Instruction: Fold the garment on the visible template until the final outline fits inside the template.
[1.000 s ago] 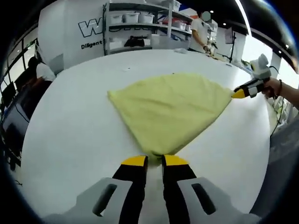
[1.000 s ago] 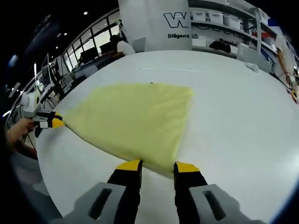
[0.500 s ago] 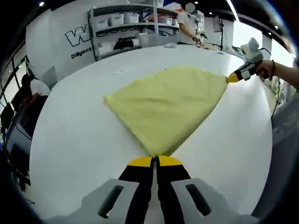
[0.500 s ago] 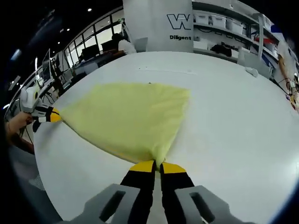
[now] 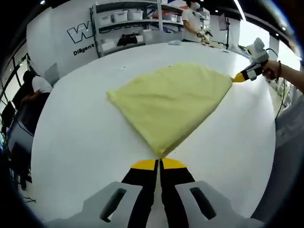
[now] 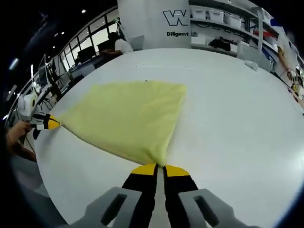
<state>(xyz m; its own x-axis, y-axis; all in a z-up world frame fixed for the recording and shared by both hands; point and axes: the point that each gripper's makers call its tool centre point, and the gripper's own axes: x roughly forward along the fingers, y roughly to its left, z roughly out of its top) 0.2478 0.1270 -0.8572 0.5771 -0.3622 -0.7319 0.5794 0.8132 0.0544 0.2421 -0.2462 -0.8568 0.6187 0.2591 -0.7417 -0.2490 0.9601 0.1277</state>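
Yellow cloth (image 5: pixel 171 102) lies spread mid-worktop (image 5: pixel 76 142), pulled taut between two corners. Left claw (image 5: pixel 159 164) pinched tight on one cloth corner; right claw (image 6: pixel 160 169) pinched tight on another (its yellow tip also seen at the cloth's far edge, left gripper view). Shelves (image 5: pixel 137 28) stand beyond the worktop

We are reading a large outlined "W" on the white wall panel (image 6: pixel 152 23), "Diligent" showing beneath it, remaining letters cut off.
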